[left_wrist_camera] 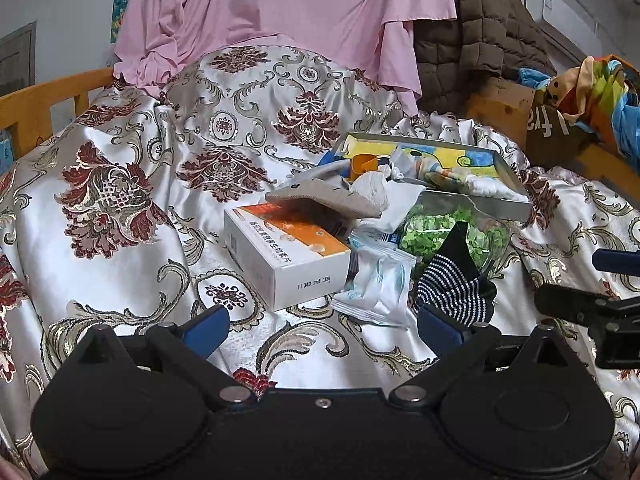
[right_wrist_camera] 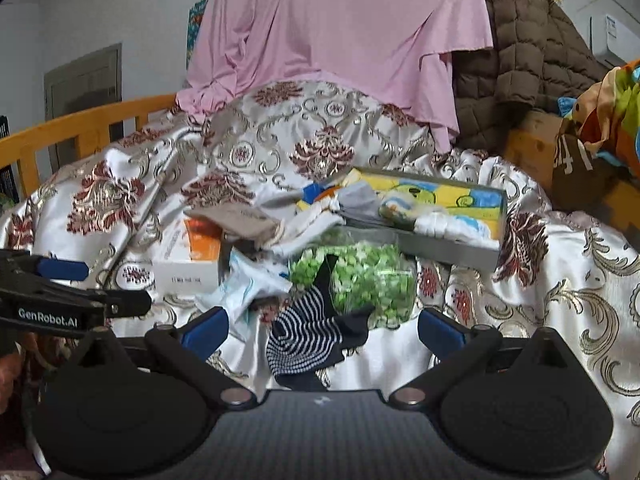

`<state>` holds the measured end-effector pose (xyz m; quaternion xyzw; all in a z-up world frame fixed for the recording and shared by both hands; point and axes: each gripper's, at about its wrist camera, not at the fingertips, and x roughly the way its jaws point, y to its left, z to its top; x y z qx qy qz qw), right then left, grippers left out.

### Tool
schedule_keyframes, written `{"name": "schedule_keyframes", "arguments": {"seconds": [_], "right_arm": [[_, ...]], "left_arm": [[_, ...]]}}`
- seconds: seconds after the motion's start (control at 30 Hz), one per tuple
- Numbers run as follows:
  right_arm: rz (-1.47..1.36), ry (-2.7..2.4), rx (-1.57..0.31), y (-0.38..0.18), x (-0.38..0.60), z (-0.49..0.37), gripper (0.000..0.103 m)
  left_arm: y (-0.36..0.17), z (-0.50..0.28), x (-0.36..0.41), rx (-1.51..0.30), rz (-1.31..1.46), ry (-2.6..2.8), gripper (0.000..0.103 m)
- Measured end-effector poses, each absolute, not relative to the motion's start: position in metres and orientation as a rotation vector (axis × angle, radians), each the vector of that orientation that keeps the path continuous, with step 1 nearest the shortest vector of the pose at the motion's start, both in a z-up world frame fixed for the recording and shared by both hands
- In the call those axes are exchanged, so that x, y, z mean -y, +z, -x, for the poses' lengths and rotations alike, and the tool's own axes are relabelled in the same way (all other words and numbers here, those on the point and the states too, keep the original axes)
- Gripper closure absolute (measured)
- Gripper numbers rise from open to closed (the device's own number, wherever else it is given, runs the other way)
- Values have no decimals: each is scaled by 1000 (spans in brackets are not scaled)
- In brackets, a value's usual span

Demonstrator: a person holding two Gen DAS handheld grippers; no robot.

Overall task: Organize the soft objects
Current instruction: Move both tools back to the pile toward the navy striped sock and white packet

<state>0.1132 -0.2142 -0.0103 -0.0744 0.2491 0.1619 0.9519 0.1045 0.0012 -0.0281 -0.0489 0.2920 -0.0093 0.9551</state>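
Two grippers, both with their jaws spread apart and nothing between them: my left gripper [left_wrist_camera: 322, 326] fills the bottom of its own view, and my right gripper [right_wrist_camera: 322, 326] does the same in the other. Neither touches anything yet.

Going left to right across the left wrist view: the left half is only the patterned bedspread [left_wrist_camera: 120, 184]. Just left of centre lies a white and orange carton [left_wrist_camera: 286, 258], with a beige cloth pouch [left_wrist_camera: 324, 198] draped over its far end. Right of the carton sits a clear packet with a face mask [left_wrist_camera: 374, 286], and just beside that, at lower centre-right, the striped sock [left_wrist_camera: 454, 286], dark with white stripes, crumpled on the bedspread with its far end against a clear bag of green pieces [left_wrist_camera: 452, 232]. In the right wrist view that striped sock [right_wrist_camera: 310, 338] sits low in the middle, between my spread fingers but a little ahead of them. Behind the bag, at centre-right, stands the shallow colourful box [left_wrist_camera: 516, 196], which already holds some pale folded cloth items.

My reading: the sorting has begun but is far from finished. A few soft things seem to be in the box; the sock, the pouch and probably the mask packet remain outside. The sock looks like the nearest candidate, and it will flop when lifted.
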Motion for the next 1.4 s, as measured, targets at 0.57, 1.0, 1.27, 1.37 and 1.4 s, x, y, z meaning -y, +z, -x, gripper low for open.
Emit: {"name": "schedule_keyframes", "arguments": {"seconds": [0.57,1.0,1.27,1.37,1.4], "right_arm": [[175,322,-543,-17,213,-117,0],[192,298,-629,-28,212,-125,0],[189,301,-658,-32,211,-130,0],[189,293,-673,-34,212,-132,0],[190,288,-679,-35,212,-133,0]], "left_arm": [[-34,-108,0,-630,98,-1,3],[-39,-112,-2,-661,99,1,3],[-43,-117,0,-682,99,-16,3],[-46,-120,0,-694,95,-18,3],[-47,-120,0,-699,93,-18,3]]}}
